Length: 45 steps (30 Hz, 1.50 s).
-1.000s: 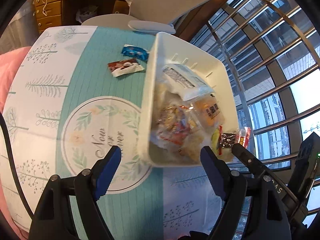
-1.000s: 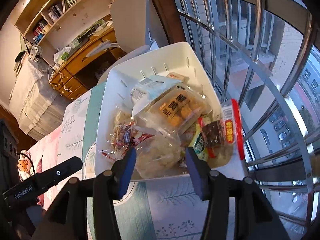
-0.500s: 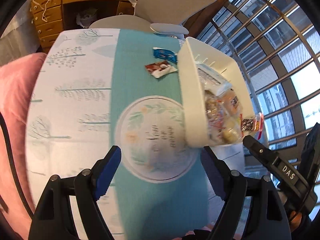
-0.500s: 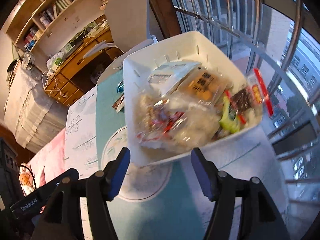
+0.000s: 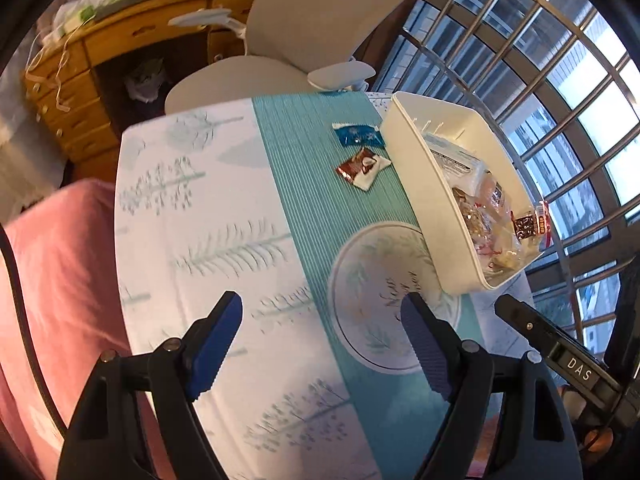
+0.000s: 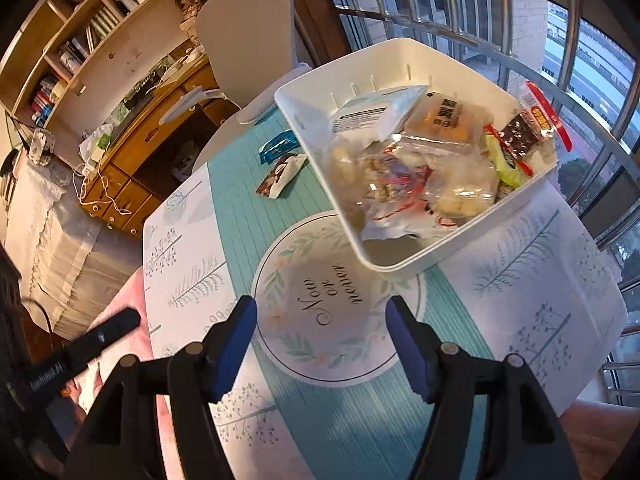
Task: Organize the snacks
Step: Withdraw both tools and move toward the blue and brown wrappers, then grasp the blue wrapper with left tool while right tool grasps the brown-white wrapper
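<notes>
A white bin (image 5: 424, 196) (image 6: 316, 152) full of snack packets sits on the table's far right side by the window. Two loose snacks lie on the teal runner just left of it: a blue wrapper (image 5: 356, 135) (image 6: 278, 147) and a brown-and-white packet (image 5: 362, 168) (image 6: 282, 174). My left gripper (image 5: 322, 344) hangs open over the white-and-teal cloth, well short of the snacks, nothing between its blue pads. My right gripper (image 6: 320, 340) is open above the round "Now or never" print, empty, with the bin beyond it.
A tablecloth with tree prints (image 5: 200, 220) covers the table. A grey office chair (image 5: 312, 24) stands at the far edge, a wooden desk (image 5: 120, 52) and bookshelf (image 6: 80, 40) behind. Window bars (image 5: 540, 80) run along the right. A pink cushion (image 5: 52, 280) lies left.
Both grippers have drawn back and leftward from the bin, which now sits farther off to the right. The right gripper's jaws have widened. Nothing was picked up.
</notes>
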Each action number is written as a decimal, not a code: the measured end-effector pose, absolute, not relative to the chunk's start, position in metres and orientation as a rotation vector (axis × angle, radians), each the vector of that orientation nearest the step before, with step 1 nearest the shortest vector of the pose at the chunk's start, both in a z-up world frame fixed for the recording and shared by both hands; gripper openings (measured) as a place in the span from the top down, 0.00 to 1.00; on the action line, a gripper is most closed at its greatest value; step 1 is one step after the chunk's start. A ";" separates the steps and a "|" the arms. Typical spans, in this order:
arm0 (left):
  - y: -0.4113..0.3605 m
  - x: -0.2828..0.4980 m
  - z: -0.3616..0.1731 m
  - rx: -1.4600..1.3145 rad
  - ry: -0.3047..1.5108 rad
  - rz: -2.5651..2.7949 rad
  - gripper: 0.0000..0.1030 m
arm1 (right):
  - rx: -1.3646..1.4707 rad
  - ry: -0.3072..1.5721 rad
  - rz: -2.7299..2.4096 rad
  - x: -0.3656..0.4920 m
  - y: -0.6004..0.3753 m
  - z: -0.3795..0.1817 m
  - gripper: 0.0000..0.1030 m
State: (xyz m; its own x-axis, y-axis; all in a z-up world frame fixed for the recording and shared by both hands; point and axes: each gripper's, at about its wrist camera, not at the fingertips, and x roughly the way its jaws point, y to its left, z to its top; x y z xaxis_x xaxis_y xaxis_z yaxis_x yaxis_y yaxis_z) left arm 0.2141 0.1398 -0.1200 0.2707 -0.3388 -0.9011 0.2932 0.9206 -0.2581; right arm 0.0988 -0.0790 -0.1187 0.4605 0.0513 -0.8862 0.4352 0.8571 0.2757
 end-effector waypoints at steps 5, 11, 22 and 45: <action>0.129 0.249 -0.111 0.036 1.197 -0.483 0.19 | 0.542 1.026 -0.277 0.120 -0.070 -0.118 0.35; 0.099 0.294 -0.110 0.163 1.175 -0.546 0.18 | 0.573 0.973 -0.335 0.151 -0.060 -0.126 0.35; 0.048 0.378 -0.153 0.318 1.109 -0.681 0.18 | 0.522 0.920 -0.377 0.200 -0.038 -0.157 0.35; -0.043 0.467 -0.248 0.556 1.135 -0.927 0.18 | 0.469 0.912 -0.499 0.287 -0.045 -0.247 0.35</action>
